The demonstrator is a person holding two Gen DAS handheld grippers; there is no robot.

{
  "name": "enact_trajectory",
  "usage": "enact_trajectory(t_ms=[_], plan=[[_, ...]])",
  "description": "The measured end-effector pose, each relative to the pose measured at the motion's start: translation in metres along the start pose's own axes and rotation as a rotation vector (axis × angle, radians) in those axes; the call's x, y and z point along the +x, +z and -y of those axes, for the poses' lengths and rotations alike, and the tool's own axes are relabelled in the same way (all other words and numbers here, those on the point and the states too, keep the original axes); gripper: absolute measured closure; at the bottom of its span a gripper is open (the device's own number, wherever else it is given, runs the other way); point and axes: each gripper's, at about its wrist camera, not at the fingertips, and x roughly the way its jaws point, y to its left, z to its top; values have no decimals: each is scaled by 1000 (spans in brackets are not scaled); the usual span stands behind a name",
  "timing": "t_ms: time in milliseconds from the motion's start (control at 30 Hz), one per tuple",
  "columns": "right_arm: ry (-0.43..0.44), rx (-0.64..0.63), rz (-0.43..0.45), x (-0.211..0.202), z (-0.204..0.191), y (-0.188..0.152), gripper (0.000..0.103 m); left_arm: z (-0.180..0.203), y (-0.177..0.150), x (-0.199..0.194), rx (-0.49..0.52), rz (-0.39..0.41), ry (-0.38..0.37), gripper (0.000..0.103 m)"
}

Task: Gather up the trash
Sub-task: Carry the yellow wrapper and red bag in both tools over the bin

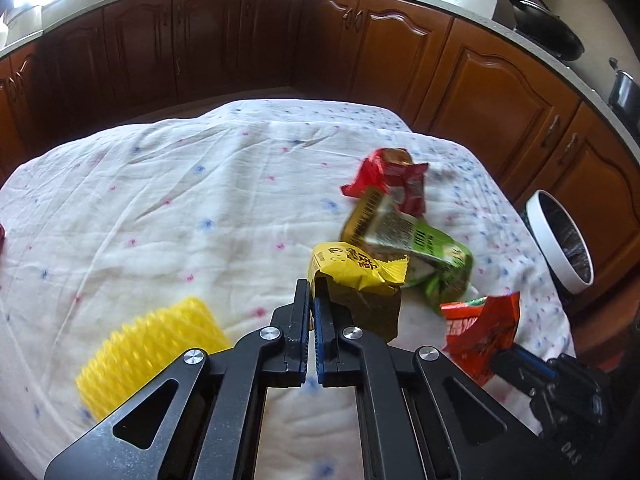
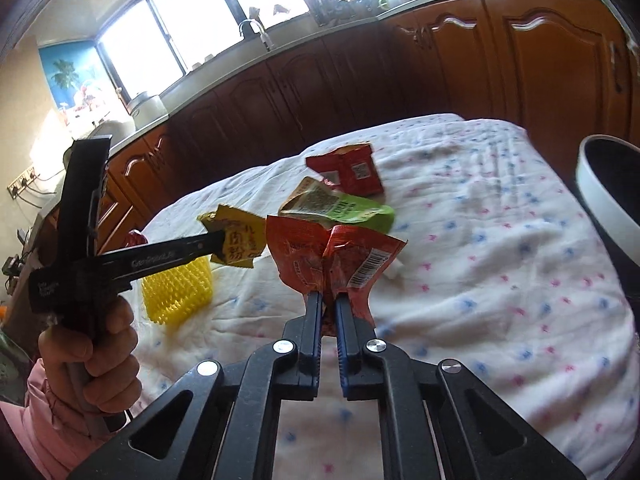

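Observation:
My left gripper (image 1: 312,294) is shut on a yellow snack wrapper (image 1: 358,270), lifted off the cloth; the same yellow wrapper (image 2: 240,246) and left gripper (image 2: 219,245) show in the right wrist view. My right gripper (image 2: 329,300) is shut on a crumpled orange wrapper (image 2: 316,256), also seen as the orange wrapper (image 1: 478,330) at lower right of the left wrist view. A green wrapper (image 1: 416,246) (image 2: 340,206) and a red wrapper (image 1: 394,174) (image 2: 350,170) lie on the cloth beyond. A yellow foam net (image 1: 152,344) (image 2: 178,288) lies at left.
The table is covered with a white dotted cloth (image 1: 180,184) (image 2: 500,260). A white-rimmed bin (image 1: 560,236) (image 2: 604,188) with a black liner stands off the table's right edge. Brown kitchen cabinets (image 1: 360,48) run behind. A hand (image 2: 96,344) in a pink sleeve holds the left gripper.

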Motion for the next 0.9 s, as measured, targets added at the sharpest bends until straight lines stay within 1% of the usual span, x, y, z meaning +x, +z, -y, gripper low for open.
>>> enact_trajectory(t_ms=[133, 333, 467, 600, 900], plan=[[-23, 36, 32, -21, 17, 0, 97, 16, -9, -13, 9, 8, -44, 101], [-75, 85, 75, -48, 48, 0, 98, 51, -14, -24, 61, 14, -107, 101], [-104, 117, 98, -64, 66, 1, 98, 78, -15, -26, 99, 19, -135, 101], [-131, 140, 127, -80, 82, 2, 98, 106, -16, -23, 131, 8, -167, 101], [-174, 176, 168, -103, 111, 3, 98, 153, -16, -21, 185, 6, -210, 101]])
